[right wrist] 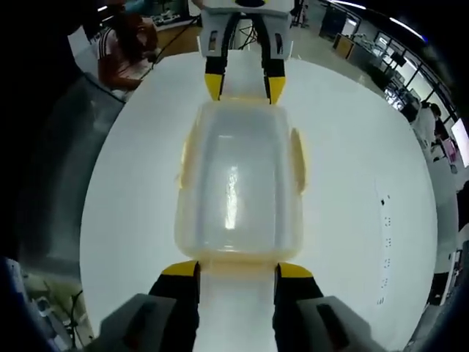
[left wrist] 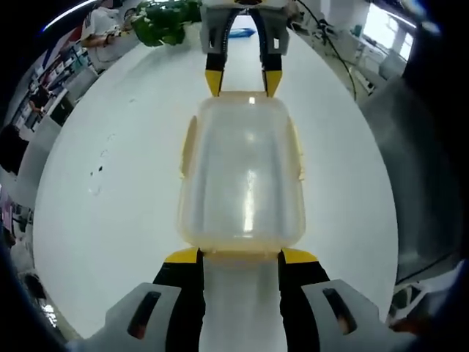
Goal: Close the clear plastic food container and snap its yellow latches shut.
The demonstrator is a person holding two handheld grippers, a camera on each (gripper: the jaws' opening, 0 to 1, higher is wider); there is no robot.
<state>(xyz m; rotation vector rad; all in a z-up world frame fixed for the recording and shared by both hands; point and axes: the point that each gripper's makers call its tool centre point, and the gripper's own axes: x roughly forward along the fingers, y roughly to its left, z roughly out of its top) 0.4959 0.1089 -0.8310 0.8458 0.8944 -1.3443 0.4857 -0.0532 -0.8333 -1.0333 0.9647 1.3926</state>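
Grippers face each other across a white table (left wrist: 88, 220), one at each short end of a clear plastic food container (left wrist: 242, 176) that lies lengthwise between them. In the left gripper view, the left gripper (left wrist: 240, 257) stands with its yellow-tipped jaws spread wide and empty, their tips right at the container's near end wall and apparently just touching the rim there; in the right gripper view, the right gripper (right wrist: 236, 270) mirrors it at the opposite end, jaws equally wide and holding nothing. The container's long axis runs straight from one gripper to the other, so neither is nearer. The lid appears already down on the box, though the clear plastic makes that hard to confirm. Yellow latches (left wrist: 188, 147) lie along the two long sides, to either flank of both grippers rather than ahead of them, and look flared outward, not snapped. By that layout, either gripper would likely have to swing round to a long side to press a latch home. Green plants (left wrist: 165, 22) stand beyond the table.
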